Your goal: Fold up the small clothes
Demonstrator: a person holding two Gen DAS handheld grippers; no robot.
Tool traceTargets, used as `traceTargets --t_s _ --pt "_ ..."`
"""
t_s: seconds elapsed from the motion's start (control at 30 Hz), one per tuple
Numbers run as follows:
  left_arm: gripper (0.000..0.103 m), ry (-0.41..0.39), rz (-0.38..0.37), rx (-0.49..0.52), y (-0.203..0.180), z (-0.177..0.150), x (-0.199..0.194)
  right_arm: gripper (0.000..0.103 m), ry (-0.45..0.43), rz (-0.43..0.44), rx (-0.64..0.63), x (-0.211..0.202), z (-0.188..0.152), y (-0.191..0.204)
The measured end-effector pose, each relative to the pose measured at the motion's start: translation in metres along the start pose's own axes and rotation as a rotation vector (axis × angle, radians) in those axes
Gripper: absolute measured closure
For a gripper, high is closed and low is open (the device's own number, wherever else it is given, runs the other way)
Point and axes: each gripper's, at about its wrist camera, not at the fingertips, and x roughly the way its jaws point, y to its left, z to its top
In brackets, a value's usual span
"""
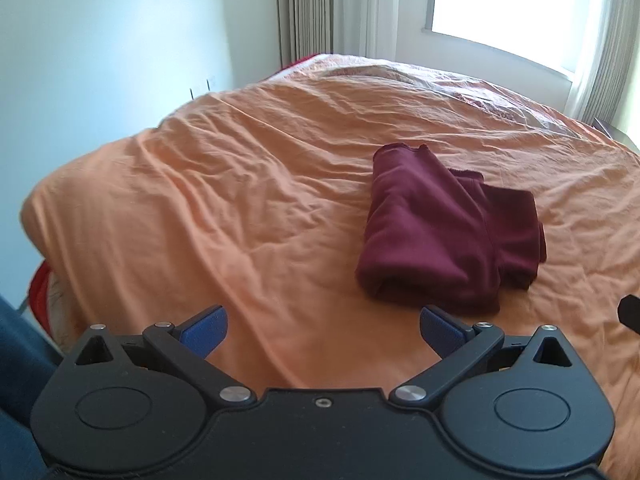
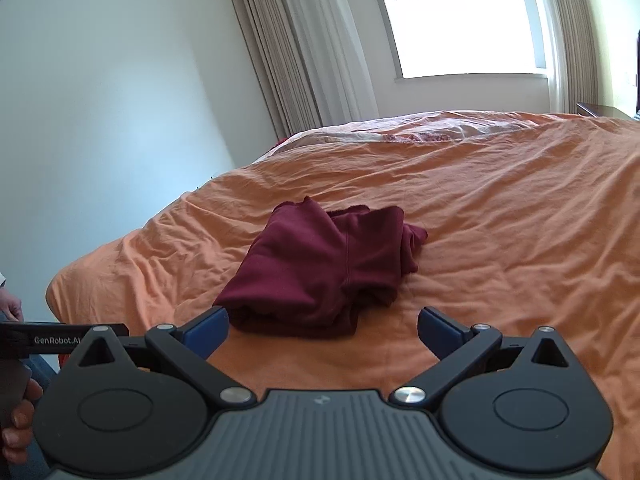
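Observation:
A dark maroon garment (image 1: 444, 232) lies folded into a compact bundle on the orange bedspread (image 1: 240, 200). In the right wrist view the same garment (image 2: 324, 268) sits just ahead of the fingers. My left gripper (image 1: 323, 326) is open wide, with nothing between its blue pads, and hangs above the bedspread to the near left of the garment. My right gripper (image 2: 323, 326) is also open wide and empty, held back from the garment's near edge. Neither gripper touches the cloth.
The bed's left edge (image 1: 44, 216) drops off beside a white wall. Curtains (image 2: 304, 60) and a bright window (image 2: 464, 20) stand behind the bed. The left gripper's handle (image 2: 60, 338) and a hand (image 2: 20, 416) show at the lower left of the right wrist view.

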Motion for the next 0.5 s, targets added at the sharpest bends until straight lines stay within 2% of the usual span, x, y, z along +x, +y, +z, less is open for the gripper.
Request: traceTargets --t_s 0.1,0.23,0.5 --pt "0.001 -0.028 0.013 0.034 0.003 -0.02 -0.015 0.0 -0.003 0.0 0.004 -0.009 -0.015 0.006" --pt "0.001 -0.045 -0.006 0.086 0.006 -0.039 -0.024 0.0 0.014 -0.004 -0.014 -0.016 -0.031 0.017" --pt "0.001 -0.037 -0.012 0.063 0.016 -0.058 -0.027 0.0 0.052 -0.022 -0.03 -0.019 -0.047 0.024"
